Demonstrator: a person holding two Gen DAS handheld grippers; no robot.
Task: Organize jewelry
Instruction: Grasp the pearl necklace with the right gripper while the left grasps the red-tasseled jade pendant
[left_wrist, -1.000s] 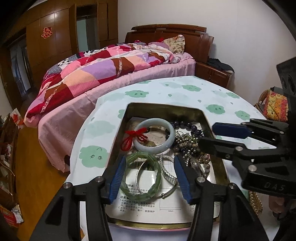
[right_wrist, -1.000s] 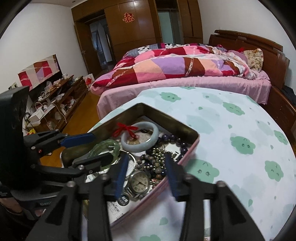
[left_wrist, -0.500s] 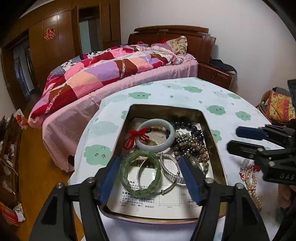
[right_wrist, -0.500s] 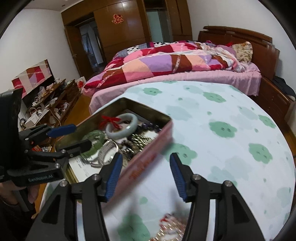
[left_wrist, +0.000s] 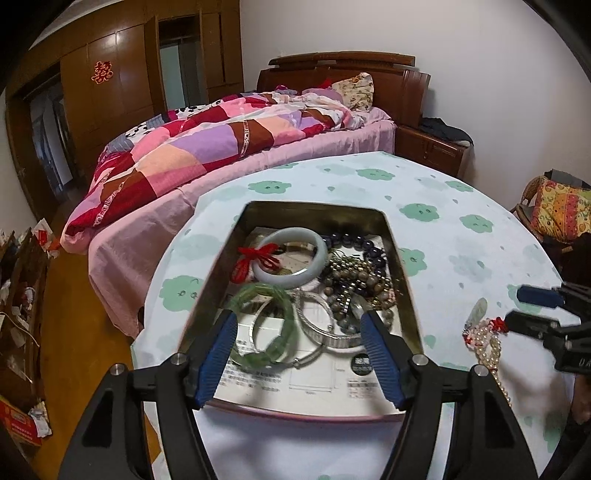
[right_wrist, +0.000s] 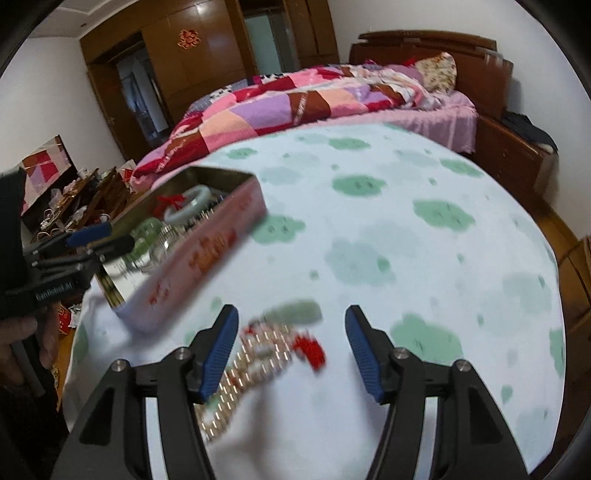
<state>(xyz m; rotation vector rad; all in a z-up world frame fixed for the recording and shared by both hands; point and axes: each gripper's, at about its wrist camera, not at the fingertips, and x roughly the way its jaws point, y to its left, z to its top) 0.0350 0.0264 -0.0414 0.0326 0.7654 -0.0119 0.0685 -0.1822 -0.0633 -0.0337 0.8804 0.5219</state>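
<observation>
The left gripper (left_wrist: 299, 354) hangs spread over the tin (left_wrist: 404, 266) of bangles, pinching nothing. The right gripper (right_wrist: 291, 350) is opening above the pearl necklace (right_wrist: 255, 354) on the table (right_wrist: 406, 258), its pads clear.

Open tin (left_wrist: 404, 266) holds bangles, beads; pearl necklace (left_wrist: 487, 343) lies beside on tablecloth.

Both wrist views look down, close, over the table (left_wrist: 461, 236) toward the bed (right_wrist: 332, 99), sharing the tin (left_wrist: 399, 258).
</observation>
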